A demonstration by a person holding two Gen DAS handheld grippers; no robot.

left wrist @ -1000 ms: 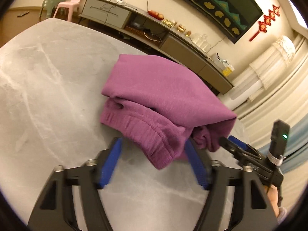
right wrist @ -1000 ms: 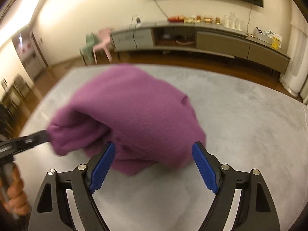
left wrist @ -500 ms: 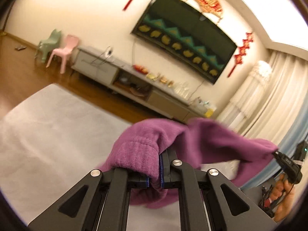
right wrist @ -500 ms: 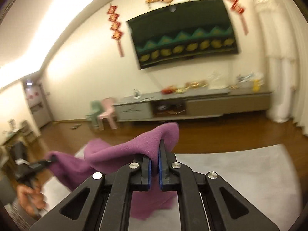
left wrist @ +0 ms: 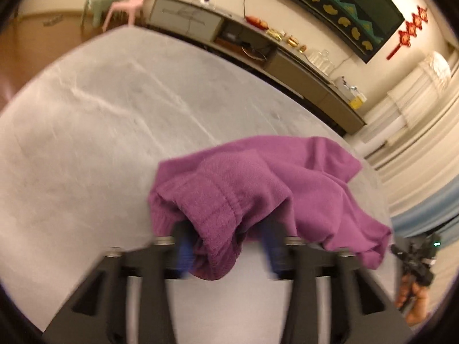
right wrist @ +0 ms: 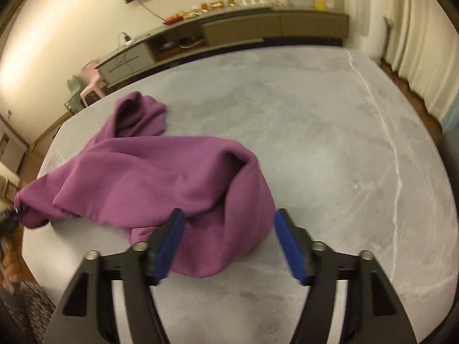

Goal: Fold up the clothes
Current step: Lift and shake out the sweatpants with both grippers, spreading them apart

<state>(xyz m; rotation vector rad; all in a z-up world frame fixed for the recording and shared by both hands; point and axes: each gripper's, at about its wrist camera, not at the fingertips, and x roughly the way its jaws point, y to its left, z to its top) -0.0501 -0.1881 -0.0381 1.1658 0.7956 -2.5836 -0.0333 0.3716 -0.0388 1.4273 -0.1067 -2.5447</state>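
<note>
Lying bunched on the grey marbled desk (right wrist: 330, 132), the purple garment (right wrist: 160, 172) spreads between both tools. The left tool (left wrist: 226, 246) is opening, its blue pads apart with the ribbed hem drooping loosely between them. The right tool (right wrist: 226, 243) is opening too, pads clear of the cloth fold that sits in the gap. Both have let go.
</note>
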